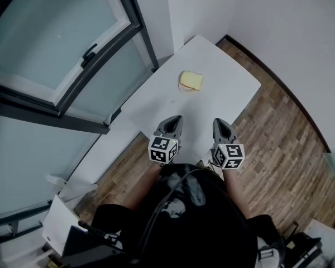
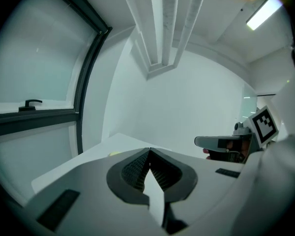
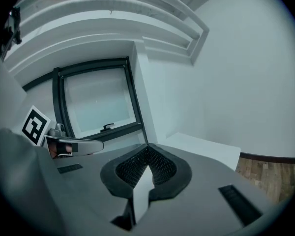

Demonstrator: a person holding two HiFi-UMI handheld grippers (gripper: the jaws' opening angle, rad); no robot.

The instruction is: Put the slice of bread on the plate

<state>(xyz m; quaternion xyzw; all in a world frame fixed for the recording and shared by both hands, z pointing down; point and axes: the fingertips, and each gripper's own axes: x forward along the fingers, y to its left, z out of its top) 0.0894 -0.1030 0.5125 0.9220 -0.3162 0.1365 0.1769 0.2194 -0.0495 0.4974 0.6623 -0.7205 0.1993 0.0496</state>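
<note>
A yellowish slice of bread (image 1: 190, 81) lies on the white table (image 1: 229, 77), towards its far half. I cannot make out a plate apart from the white tabletop. My left gripper (image 1: 177, 118) and right gripper (image 1: 219, 121) hang side by side over the table's near edge, well short of the bread. Both are shut with nothing between the jaws. In the left gripper view the left gripper's (image 2: 150, 150) tips meet, and a sliver of the bread (image 2: 113, 154) shows beyond them. The right gripper view shows the right gripper (image 3: 148, 145) shut too.
A large dark-framed window (image 1: 56, 54) runs along the left, with its handle (image 1: 89, 53) close to the table. White walls meet behind the table's far corner. Wooden floor (image 1: 279, 133) lies to the right. The person's dark clothing (image 1: 184, 216) fills the bottom of the head view.
</note>
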